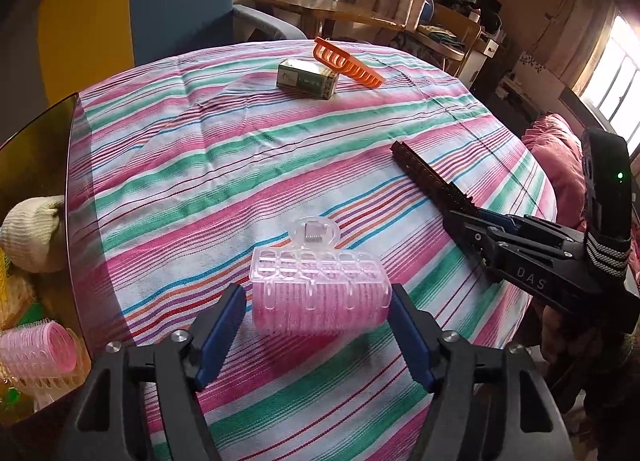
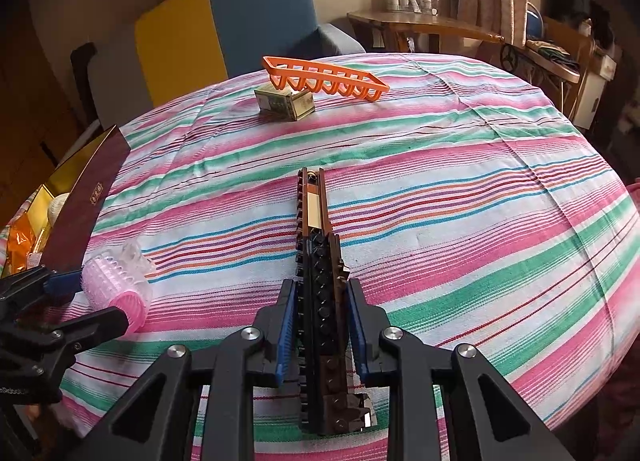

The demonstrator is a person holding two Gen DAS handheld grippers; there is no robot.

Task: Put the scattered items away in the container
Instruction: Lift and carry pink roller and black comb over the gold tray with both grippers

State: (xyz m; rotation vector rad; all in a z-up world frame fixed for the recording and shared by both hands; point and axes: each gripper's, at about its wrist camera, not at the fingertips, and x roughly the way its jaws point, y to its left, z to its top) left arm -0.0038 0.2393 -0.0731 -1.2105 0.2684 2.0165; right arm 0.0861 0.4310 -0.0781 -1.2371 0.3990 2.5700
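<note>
My left gripper [image 1: 319, 309] is shut on a pink hair roller with a clear clip [image 1: 320, 293], held just above the striped cloth; the roller also shows in the right wrist view [image 2: 120, 293]. My right gripper [image 2: 322, 321] is shut on a long brown-black hair clip [image 2: 316, 261], which also shows in the left wrist view [image 1: 432, 185], pointing across the table. The dark box with a gold lining [image 1: 36, 165] stands at the left edge and holds another pink roller [image 1: 36, 353]. A small green box [image 1: 308, 79] and an orange comb clip [image 1: 348, 61] lie at the far side.
A round table under a pink, green and white striped cloth [image 1: 240, 165] fills both views. A blue and yellow chair [image 1: 160, 1] stands behind it. A white knitted item [image 1: 32, 237] sits in the box. Wooden furniture lies beyond.
</note>
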